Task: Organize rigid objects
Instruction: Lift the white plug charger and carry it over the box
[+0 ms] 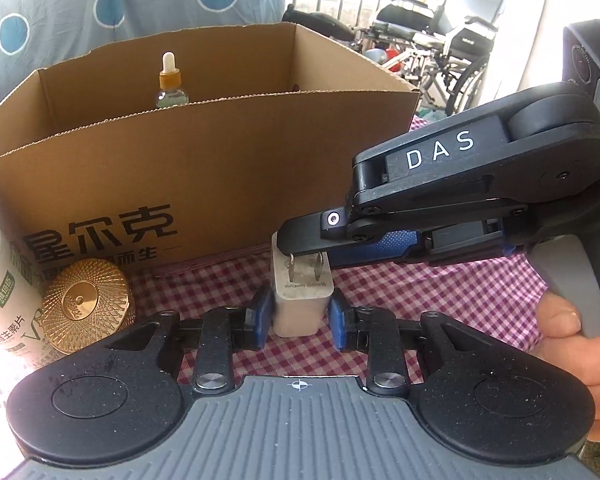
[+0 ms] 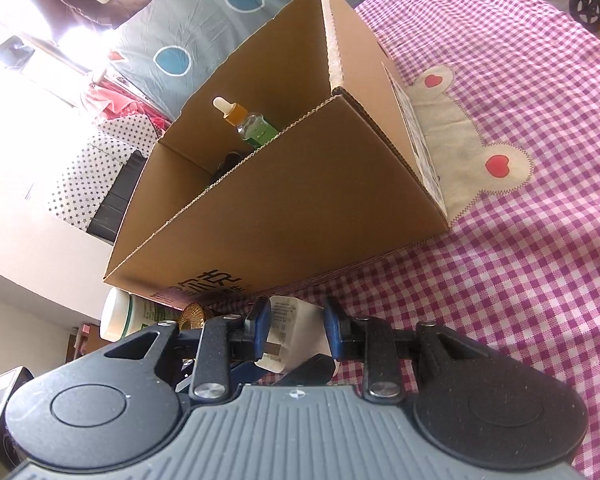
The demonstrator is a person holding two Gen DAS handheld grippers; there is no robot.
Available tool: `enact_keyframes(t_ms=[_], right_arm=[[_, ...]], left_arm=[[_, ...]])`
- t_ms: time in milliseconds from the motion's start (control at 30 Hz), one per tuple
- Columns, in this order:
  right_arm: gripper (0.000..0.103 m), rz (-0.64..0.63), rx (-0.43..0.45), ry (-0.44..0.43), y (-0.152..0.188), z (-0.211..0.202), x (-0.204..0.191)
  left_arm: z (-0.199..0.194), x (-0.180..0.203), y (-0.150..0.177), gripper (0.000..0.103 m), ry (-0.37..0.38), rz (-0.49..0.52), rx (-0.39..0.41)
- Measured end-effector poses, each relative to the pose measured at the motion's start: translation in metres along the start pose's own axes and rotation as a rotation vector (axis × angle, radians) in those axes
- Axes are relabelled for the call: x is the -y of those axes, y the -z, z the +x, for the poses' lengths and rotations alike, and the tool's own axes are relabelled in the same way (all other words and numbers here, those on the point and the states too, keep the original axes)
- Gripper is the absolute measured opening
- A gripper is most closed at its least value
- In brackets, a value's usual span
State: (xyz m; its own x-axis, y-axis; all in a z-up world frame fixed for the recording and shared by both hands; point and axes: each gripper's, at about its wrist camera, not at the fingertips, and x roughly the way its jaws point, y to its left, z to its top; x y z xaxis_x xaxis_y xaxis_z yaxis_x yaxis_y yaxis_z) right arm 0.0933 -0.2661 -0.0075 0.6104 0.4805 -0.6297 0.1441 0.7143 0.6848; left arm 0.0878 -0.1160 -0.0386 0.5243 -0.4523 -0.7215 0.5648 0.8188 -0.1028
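Charger [image 1: 302, 304] in the middle of it all, a white plug block standing on the checked cloth [image 1: 440, 292], prongs facing the left camera, just in front of the box [image 1: 204, 168]. Left gripper [image 1: 300, 316] has it: blue pads [image 1: 259, 320] pressed on both flanks, jaws drawn in narrow around the body. Right gripper [image 2: 296, 330] comes in from the right side, and in its own view the blue pads sit against the charger [image 2: 296, 340] too, jaws narrow, the label side turned up between them. In the left view the right gripper's [image 1: 300, 240] dark fingertip lies over the charger's top edge, right above the prongs. So both tools are on one small block, with hardly any room between them.

Left of the charger, a gold lid [image 1: 85, 304] lies close by, and beyond it a white bottle [image 1: 0, 296] at the frame's edge. That side is tight. To the right the cloth runs open and bare, apart from a cream patch with red hearts [image 2: 460, 148] beside the box.

Box stands open-topped, its cut front edge well above the charger. A dropper bottle [image 1: 168, 88] stands inside near the back wall; much of the floor is hidden by the front wall. A hand [image 1: 576, 340] grips the right tool's handle at the right edge.
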Motion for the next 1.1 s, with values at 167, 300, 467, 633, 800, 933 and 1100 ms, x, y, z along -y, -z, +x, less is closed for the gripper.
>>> enact_keyframes(t_ms=[167,300,467,633,800,933,1100], right_arm=[[0.031,-0.003,0.01,0.002,-0.002,0.001,0.001],[0.032,-0.005,0.009,0.001,-0.001,0.001,0.0],[0.032,-0.006,0.007,-0.01,0.0,0.001,0.0],[0.032,-0.017,0.022,-0.021,0.005,-0.006,-0.005],[0.032,-0.034,0.045,-0.045,0.009,-0.021,-0.015],[0.032,-0.069,0.086,-0.083,0.01,-0.038,-0.036],[0.032,-0.144,0.147,-0.122,-0.002,-0.056,-0.069]], left_arm=[[0.004,-0.001,-0.004,0.029,-0.007,-0.005,0.0],[0.005,0.003,-0.008,0.027,-0.013,-0.007,-0.002],[0.0,0.003,-0.009,0.026,-0.025,-0.019,0.001],[-0.009,0.007,-0.009,0.026,-0.039,-0.016,0.024],[-0.03,0.011,-0.01,0.026,-0.06,-0.008,0.065],[-0.056,0.014,-0.016,0.026,-0.087,0.002,0.123],[-0.083,0.006,-0.041,0.026,-0.099,0.015,0.196]])
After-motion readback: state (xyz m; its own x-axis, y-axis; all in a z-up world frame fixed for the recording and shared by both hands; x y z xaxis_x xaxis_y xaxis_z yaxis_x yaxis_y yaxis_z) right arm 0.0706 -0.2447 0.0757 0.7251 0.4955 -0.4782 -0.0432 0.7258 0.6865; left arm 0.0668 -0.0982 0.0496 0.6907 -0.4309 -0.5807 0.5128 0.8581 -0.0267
